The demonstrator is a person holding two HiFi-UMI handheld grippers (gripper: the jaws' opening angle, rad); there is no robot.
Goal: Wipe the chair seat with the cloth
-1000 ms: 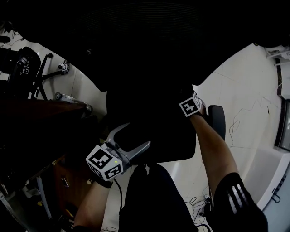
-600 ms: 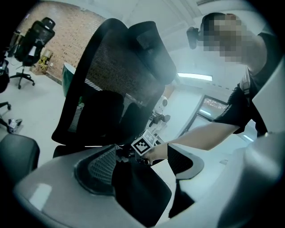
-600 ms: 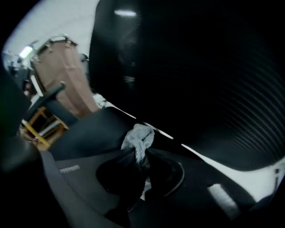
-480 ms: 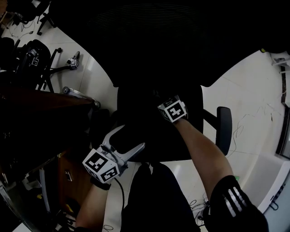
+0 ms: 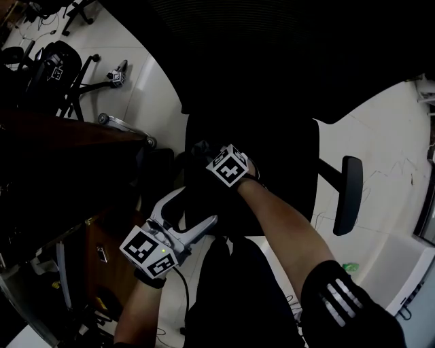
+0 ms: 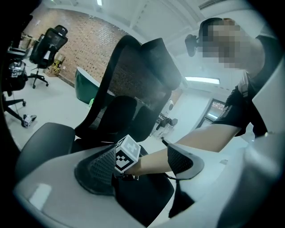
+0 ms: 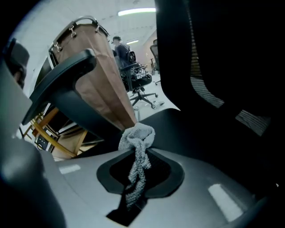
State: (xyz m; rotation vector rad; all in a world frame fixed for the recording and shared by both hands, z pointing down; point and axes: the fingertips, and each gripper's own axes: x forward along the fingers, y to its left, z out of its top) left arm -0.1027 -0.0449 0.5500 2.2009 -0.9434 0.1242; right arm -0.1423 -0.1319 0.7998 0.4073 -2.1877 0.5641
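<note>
Grey cloth, clamped between the fingers of the right gripper, seems mid-wipe on the seat; the left gripper gapes empty; next, sweep the cloth across.

An office: swivel chairs on a pale floor, brick wall, ceiling strip lights.

The floor is pale, glossy tile, with thin cables trailing over it at the right. A dark wooden desk stands at the left, with black office chairs on castors beyond it. One wall is red-brown brick, and a high-backed chair stands before it. A strip light glows on the white ceiling. A brown fabric bag hangs in a metal frame.
</note>
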